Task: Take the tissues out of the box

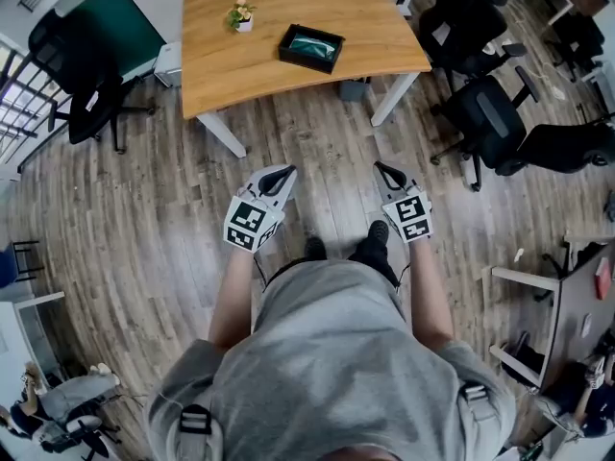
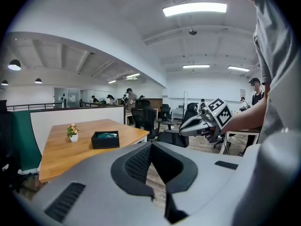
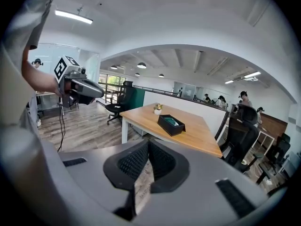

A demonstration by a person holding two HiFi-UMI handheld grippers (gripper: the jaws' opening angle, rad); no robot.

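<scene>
Box out of reach, tongs empty

The black box (image 1: 300, 60) sits on the wooden table (image 1: 288, 8), a small potted flower (image 1: 240, 15) near its left. Something teal (image 1: 314, 44) lies inside, likely the tissues. The person stands on the floor well apart from the table. The left gripper (image 1: 284, 173) and right gripper (image 1: 387, 173) are low, jaws pressed together on nothing. This looks like the approach: next, step close, spread one pair, and pinch the top tissue.
</scene>
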